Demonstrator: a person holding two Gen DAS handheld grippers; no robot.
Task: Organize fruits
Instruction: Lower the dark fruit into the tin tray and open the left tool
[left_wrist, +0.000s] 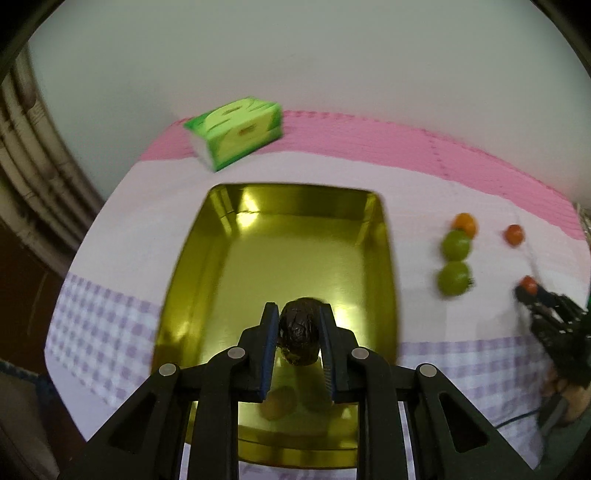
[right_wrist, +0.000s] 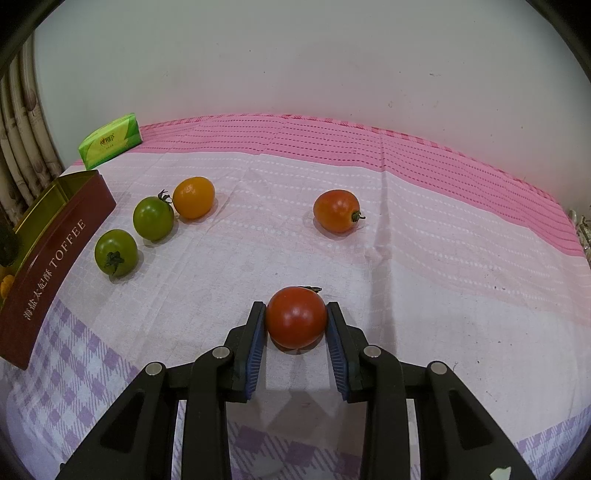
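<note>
My left claw (left_wrist: 298, 323): clamped on a dark wrinkled fruit (left_wrist: 299, 332) above the gold tin (left_wrist: 192, 258). My right claw (right_wrist: 296, 321): pinching a red tomato (right_wrist: 296, 316) on the cloth (right_wrist: 443, 295). Outstanding: two green, one orange, one orange-red tomato.

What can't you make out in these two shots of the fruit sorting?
- Left wrist view: a roundish brownish item on the gold tray floor, blurred and half hidden by the left gripper; kind unclear.
- Right wrist view: the tray's contents, cut off at the left edge by its maroon wall.
- Left wrist view: the right gripper, small and blurred.
</note>
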